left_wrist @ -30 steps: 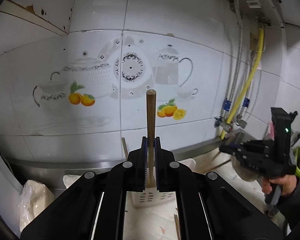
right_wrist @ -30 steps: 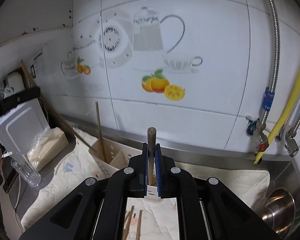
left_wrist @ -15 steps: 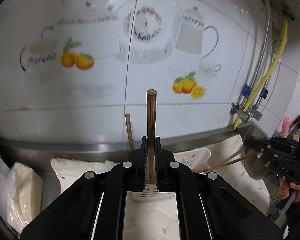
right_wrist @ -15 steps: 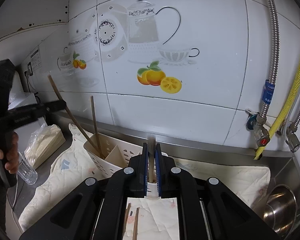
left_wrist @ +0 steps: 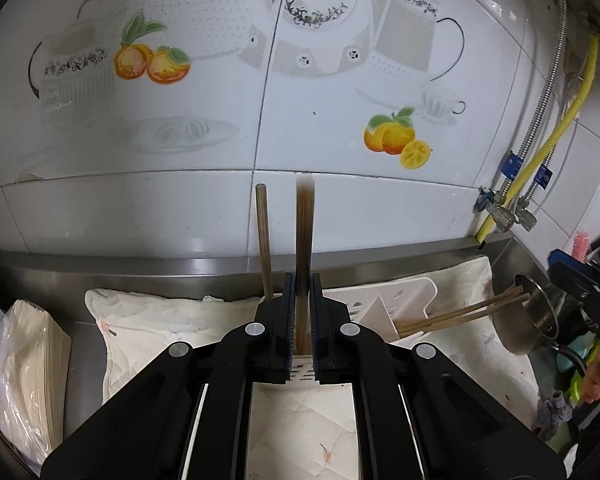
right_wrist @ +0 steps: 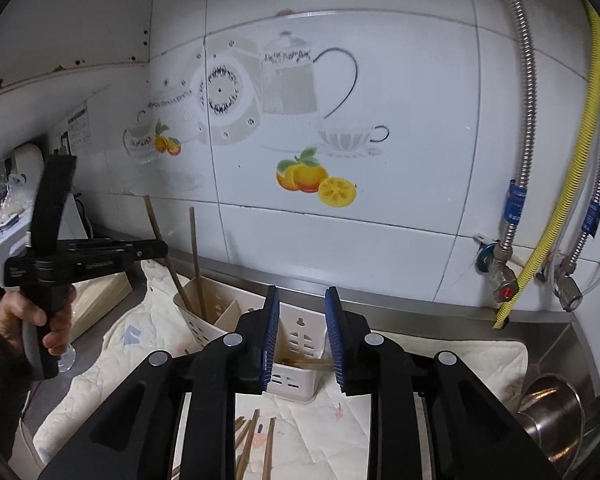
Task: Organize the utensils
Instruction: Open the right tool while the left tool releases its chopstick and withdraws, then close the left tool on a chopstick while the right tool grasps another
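My left gripper (left_wrist: 300, 292) is shut on a brown wooden chopstick (left_wrist: 304, 232) that stands upright between its jaws, over the white plastic utensil holder (left_wrist: 396, 300). Another chopstick (left_wrist: 263, 236) stands in the holder's left part. Two chopsticks (left_wrist: 460, 312) lean out of the holder to the right. My right gripper (right_wrist: 302, 320) is open and empty, just above the holder (right_wrist: 296, 332), where a chopstick (right_wrist: 300, 362) lies low inside. From the right wrist view, the left gripper (right_wrist: 156, 248) holds its chopstick (right_wrist: 168, 260) slanting into the holder's left compartment.
Several loose chopsticks (right_wrist: 256, 440) lie on the quilted white cloth (right_wrist: 340, 428) below my right gripper. A steel pot (right_wrist: 556, 412) sits at the right, a paper stack in plastic (left_wrist: 32, 364) at the left. The tiled wall and pipes (right_wrist: 516, 208) stand close behind.
My right gripper opened and let go of its chopstick, which dropped into the holder. My left gripper moved closer to the holder with its chopstick.
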Demonstrator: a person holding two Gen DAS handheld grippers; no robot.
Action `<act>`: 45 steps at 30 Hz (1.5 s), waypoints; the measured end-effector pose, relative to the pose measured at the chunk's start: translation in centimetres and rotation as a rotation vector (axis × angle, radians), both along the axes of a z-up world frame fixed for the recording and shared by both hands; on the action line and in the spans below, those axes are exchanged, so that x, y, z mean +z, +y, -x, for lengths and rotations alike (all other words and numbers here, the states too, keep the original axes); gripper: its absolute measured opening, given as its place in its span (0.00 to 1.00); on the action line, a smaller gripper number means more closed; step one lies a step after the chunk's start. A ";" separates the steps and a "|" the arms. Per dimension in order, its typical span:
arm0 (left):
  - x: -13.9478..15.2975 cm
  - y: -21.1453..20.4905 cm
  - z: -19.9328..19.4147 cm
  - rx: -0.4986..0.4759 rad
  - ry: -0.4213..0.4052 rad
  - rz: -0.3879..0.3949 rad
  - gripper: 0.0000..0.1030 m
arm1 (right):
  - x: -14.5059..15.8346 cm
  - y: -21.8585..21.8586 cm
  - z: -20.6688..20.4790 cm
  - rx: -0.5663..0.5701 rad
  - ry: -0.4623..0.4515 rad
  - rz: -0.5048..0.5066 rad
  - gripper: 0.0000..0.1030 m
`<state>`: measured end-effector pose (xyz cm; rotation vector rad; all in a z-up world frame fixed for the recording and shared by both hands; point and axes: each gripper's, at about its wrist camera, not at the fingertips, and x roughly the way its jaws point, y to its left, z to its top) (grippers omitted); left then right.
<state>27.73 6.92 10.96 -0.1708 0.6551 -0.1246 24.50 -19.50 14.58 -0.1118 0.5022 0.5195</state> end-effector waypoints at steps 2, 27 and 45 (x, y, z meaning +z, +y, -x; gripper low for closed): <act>0.0 0.1 0.1 0.003 -0.001 0.002 0.10 | 0.1 -0.3 0.9 -0.001 -0.014 -0.007 0.28; -2.7 -1.5 13.8 -0.042 -0.070 0.014 0.32 | -13.7 -2.0 13.1 0.011 0.145 0.080 0.37; -12.2 -3.5 20.0 -0.066 0.082 0.063 0.32 | -22.1 -2.7 14.2 -0.013 0.343 0.107 0.14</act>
